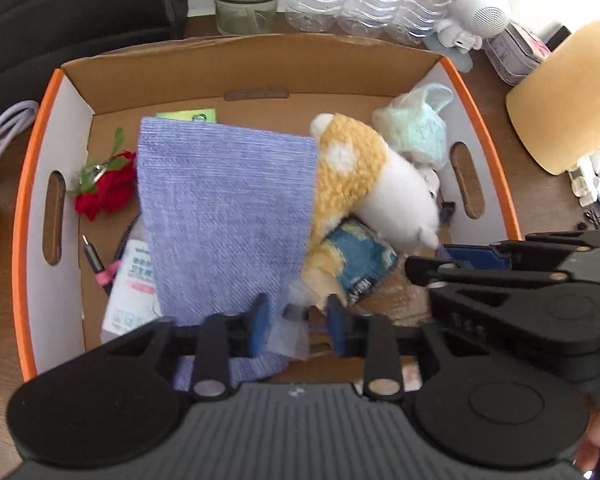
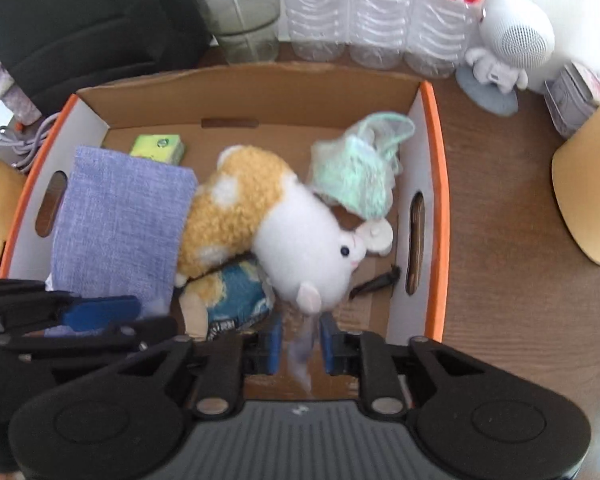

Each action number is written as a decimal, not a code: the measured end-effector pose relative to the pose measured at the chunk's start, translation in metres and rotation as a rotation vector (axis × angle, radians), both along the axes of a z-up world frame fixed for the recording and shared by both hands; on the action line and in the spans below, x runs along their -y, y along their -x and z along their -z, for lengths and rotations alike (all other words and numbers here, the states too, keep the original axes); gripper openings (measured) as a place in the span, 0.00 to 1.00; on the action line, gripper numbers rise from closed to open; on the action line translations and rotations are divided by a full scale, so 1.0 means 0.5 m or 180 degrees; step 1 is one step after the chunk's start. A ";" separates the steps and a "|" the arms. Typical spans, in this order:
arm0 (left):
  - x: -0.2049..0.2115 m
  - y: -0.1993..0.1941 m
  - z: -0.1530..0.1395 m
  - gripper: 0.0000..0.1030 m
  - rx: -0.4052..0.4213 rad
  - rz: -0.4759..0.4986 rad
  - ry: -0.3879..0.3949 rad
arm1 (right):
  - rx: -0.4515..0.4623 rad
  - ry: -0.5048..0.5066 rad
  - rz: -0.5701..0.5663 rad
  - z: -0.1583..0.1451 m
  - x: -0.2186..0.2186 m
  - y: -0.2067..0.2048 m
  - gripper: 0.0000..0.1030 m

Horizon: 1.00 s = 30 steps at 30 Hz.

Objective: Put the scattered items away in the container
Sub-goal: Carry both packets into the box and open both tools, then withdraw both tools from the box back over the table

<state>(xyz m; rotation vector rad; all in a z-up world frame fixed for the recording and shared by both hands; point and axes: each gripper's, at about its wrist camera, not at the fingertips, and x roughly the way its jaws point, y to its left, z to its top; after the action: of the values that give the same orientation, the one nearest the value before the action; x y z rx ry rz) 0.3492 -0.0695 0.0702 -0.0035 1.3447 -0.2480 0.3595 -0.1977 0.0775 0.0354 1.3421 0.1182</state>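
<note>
A cardboard box with an orange rim (image 1: 30, 200) (image 2: 438, 200) fills both views. Draped inside it is a lilac cloth (image 1: 224, 216) (image 2: 120, 220), next to a yellow and white plush toy (image 1: 364, 176) (image 2: 284, 232). My left gripper (image 1: 298, 322) points down over the box's near side. Its jaws stand apart, with the cloth's near edge against the left pad and a thin clear scrap in the gap. My right gripper (image 2: 300, 340) hangs beside it, jaws apart around a loose wisp of film that the pads do not press.
The box also holds a red rose (image 1: 108, 192), a mint plastic bag (image 2: 356, 176), a green packet (image 2: 160, 146), a blue pouch (image 2: 236, 292) and a black clip (image 2: 376, 280). Behind it stand a glass (image 2: 244, 20), water bottles (image 2: 376, 12) and a white figurine (image 2: 508, 36). A yellow lampshade (image 2: 588, 192) is at right.
</note>
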 end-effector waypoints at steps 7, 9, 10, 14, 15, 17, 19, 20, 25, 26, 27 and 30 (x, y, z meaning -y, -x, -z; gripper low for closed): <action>-0.062 0.039 -0.109 0.81 0.0260 -0.0125 0.0111 | 0.0213 -0.0113 0.0184 -0.096 0.015 0.033 0.59; -0.078 0.052 -0.144 0.84 0.0339 -0.0210 0.0050 | 0.0280 -0.0142 0.0184 -0.132 0.007 0.044 0.60; -0.086 0.060 -0.163 0.89 0.0411 -0.0266 0.0015 | 0.0316 -0.0138 0.0175 -0.150 0.001 0.049 0.61; -0.105 0.103 -0.235 1.00 0.0889 -0.0446 -0.0220 | 0.0610 -0.0047 0.0177 -0.235 -0.027 0.079 0.69; -0.113 0.112 -0.250 1.00 0.0941 -0.0479 -0.0226 | 0.0700 -0.0021 0.0188 -0.254 -0.032 0.090 0.72; -0.129 0.137 -0.280 1.00 0.1106 -0.0591 -0.0252 | 0.0888 0.0003 0.0170 -0.287 -0.042 0.116 0.78; -0.138 0.166 -0.301 1.00 0.1351 -0.0679 -0.0319 | 0.1115 -0.0033 0.0197 -0.312 -0.047 0.143 0.83; -0.141 0.184 -0.308 1.00 0.1510 -0.0708 -0.0330 | 0.1261 -0.0072 0.0188 -0.320 -0.048 0.159 0.83; -0.149 0.278 -0.309 1.00 0.2295 -0.0735 -0.0288 | 0.2091 -0.0239 0.0302 -0.331 -0.053 0.245 0.84; -0.152 0.292 -0.307 1.00 0.2401 -0.0760 -0.0264 | 0.2255 -0.0271 0.0305 -0.329 -0.053 0.261 0.84; -0.156 0.303 -0.306 1.00 0.2482 -0.0794 -0.0221 | 0.2400 -0.0322 0.0306 -0.326 -0.052 0.276 0.84; -0.168 0.344 -0.297 1.00 0.2782 -0.0922 -0.0029 | 0.2775 -0.0585 0.0352 -0.307 -0.042 0.320 0.84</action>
<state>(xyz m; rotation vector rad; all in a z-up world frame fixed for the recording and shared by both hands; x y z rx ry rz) 0.1773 0.0143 0.2185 -0.0739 0.4640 0.0156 0.1995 -0.1765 0.2313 0.1909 0.4546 0.1409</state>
